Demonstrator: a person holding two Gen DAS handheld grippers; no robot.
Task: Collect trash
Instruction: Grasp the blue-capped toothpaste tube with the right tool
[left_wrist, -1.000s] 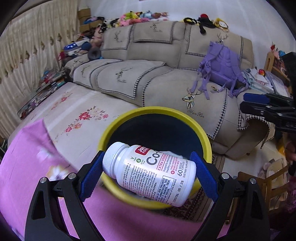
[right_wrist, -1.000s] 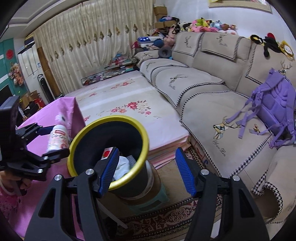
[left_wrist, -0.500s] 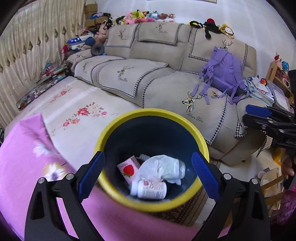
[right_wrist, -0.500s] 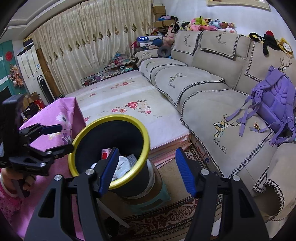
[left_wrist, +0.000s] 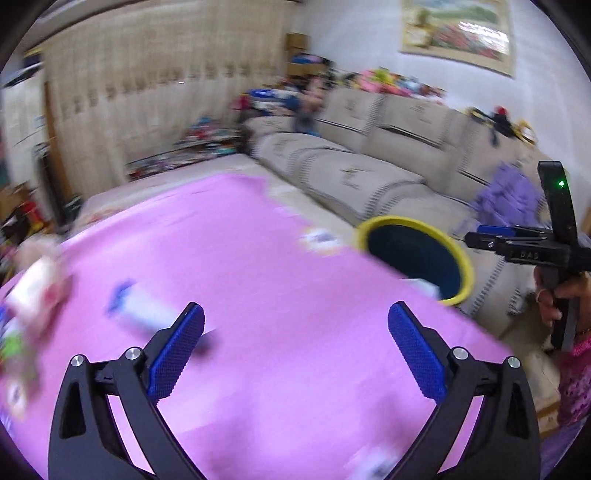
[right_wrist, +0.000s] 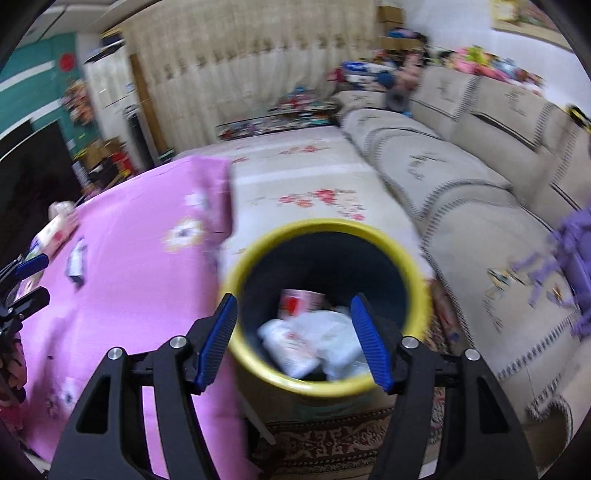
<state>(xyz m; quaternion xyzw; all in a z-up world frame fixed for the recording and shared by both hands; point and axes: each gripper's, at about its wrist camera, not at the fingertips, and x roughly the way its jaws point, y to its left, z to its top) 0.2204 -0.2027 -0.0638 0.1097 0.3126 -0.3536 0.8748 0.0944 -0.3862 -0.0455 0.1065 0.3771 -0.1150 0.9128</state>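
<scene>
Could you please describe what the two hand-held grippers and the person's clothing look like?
Each hand-held gripper, left and right, has a black frame with silver bolts and blue ribbed pads. The right one shows a green light. The sleeve is pink-patterned.

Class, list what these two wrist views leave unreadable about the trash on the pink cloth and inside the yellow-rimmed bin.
- Left wrist view: small items on the pink cloth, such as the blue-and-white item, are smeared by motion blur; their type is unclear.
- Same view: the bin interior is dark, and the table edge cuts it off.
- Right wrist view: bin contents are blurred; labels unreadable.
</scene>
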